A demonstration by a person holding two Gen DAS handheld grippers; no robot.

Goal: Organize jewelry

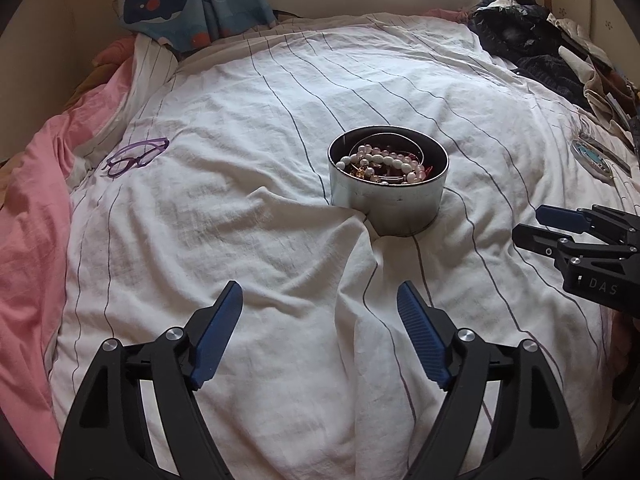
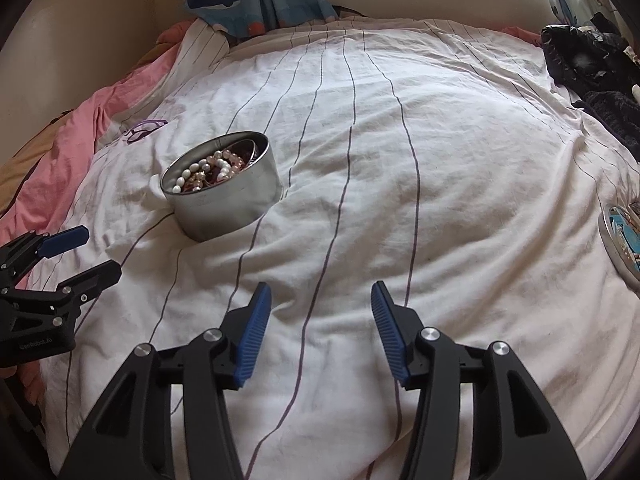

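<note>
A round silver tin (image 1: pixel 390 200) stands on the white striped bedsheet, holding a pearl necklace (image 1: pixel 390 162) and other tangled jewelry. It also shows in the right wrist view (image 2: pixel 228 204), with the pearls (image 2: pixel 208 172) inside. My left gripper (image 1: pixel 320 300) is open and empty, low over the sheet in front of the tin; it also shows in the right wrist view (image 2: pixel 90 254). My right gripper (image 2: pixel 320 300) is open and empty, to the right of the tin; it also shows in the left wrist view (image 1: pixel 530 224). A round lid with a blue picture (image 2: pixel 622 240) lies at the far right, also seen in the left wrist view (image 1: pixel 592 158).
Purple glasses (image 1: pixel 138 156) lie on the sheet at the left. A pink blanket (image 1: pixel 36 216) lies along the left edge. Dark clothes (image 1: pixel 528 40) are piled at the back right. A whale-print curtain (image 1: pixel 192 0) hangs behind the bed.
</note>
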